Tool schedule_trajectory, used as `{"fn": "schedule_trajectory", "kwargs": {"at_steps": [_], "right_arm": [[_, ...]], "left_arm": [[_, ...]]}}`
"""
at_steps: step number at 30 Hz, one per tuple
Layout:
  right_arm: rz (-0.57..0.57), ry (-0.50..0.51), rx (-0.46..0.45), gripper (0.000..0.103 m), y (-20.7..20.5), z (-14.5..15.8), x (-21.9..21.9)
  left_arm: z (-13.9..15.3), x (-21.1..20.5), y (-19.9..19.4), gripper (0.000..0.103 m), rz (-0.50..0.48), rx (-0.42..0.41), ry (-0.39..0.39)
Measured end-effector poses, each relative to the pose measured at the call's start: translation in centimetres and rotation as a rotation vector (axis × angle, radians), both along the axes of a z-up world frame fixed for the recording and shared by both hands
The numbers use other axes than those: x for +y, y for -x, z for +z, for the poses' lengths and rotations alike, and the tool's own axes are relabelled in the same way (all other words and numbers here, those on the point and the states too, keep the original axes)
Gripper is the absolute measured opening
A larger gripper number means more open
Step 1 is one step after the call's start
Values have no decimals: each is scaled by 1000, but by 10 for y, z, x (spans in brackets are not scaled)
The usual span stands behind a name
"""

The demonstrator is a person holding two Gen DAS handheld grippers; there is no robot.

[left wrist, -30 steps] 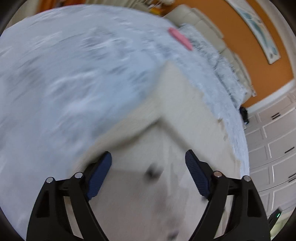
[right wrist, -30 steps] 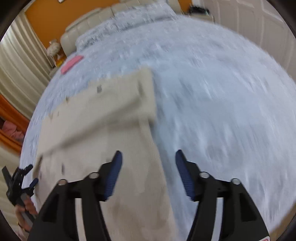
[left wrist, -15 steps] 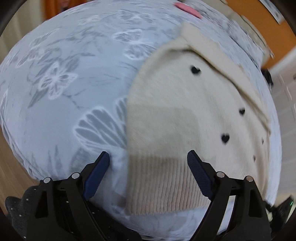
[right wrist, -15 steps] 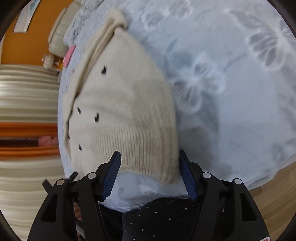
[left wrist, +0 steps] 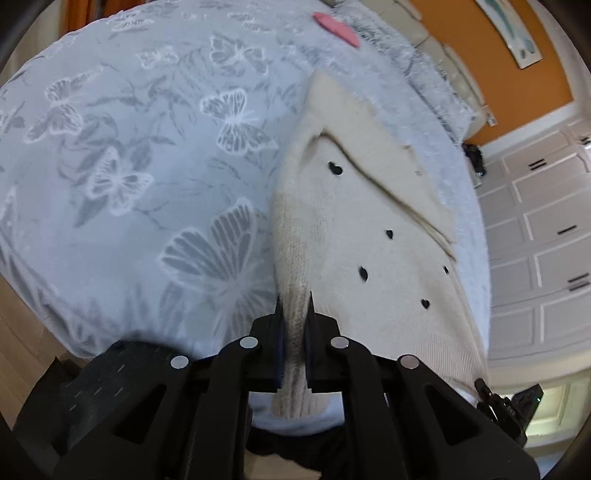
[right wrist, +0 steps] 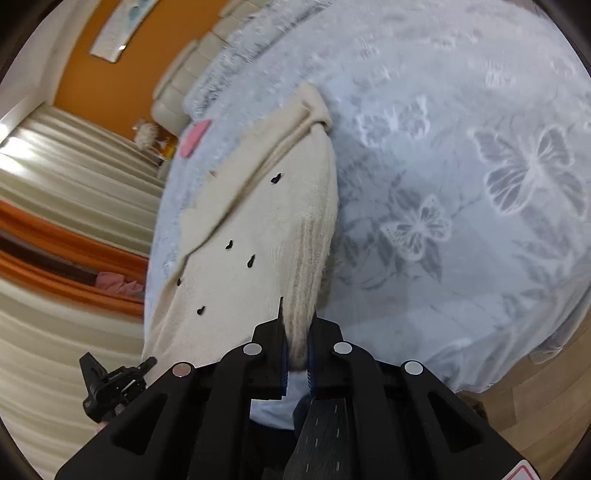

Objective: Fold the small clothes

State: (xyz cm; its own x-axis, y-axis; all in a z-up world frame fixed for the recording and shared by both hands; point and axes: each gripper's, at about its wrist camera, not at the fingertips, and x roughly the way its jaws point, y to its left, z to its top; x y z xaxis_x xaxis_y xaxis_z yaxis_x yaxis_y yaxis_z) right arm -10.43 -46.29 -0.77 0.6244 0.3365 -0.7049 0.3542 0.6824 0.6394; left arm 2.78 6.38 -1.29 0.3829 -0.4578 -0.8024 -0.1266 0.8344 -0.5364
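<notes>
A: What has changed in the last half second?

B: Both claws were spread wide over the sweater's ribbed hem; now each is clamped on it. The left claw [left wrist: 294, 308] pinches the hem corner at the sweater's [left wrist: 369, 240] left edge, and the right claw [right wrist: 297, 325] pinches the hem corner at its right edge [right wrist: 251, 236].

A: Where does the sweater lie?

B: It lies on the bed [left wrist: 129, 166], on the butterfly-print cover, with the hem at the near edge of the bed and the neck end pointing toward the pillows. A sleeve [left wrist: 391, 177] is already folded across the body, above the small black hearts [left wrist: 335, 168].

A: Is the hem off the cover yet?

B: At both corners the knit rises into the claws, so the corners look slightly raised; the rest of the sweater lies flat.

A: And for the task?

B: It seems the side folds are done and the bottom-to-top fold is starting. The likely next move is to carry both corners toward the neck together. Uneven travel could skew the fold or drag the folded sleeve loose.

A: Anything else near the sweater?

B: A pink item [left wrist: 338, 26] lies beyond it, near the pillows, well apart.
</notes>
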Motion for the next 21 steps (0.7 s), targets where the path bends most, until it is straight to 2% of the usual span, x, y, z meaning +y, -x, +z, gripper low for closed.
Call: {"fn": "schedule_trajectory", "kwargs": {"at_steps": [4,8,11,13,15,17,21], "right_arm": [[38,25,0,7,32,13,6],[69,44,57,7,66,8,18],[83,19,92,7,95,5,25],[106,7,103,7,113,12,33],[124,-4,88,7,121,24,38],[132,-8,44,7,122,49,39],[136,34,-81,7,82,94,24]], "left_arm": [[10,20,35,6,-9,16,23],[7,34,74,6,-14,69,30],[6,39,105,5,-7,114,48],[17,43,120,4,-7,114,55],[34,49,132,3,6,102,80],[53,53,135,3,16,66,90],[91,48,96,3,2,-49,100]]}}
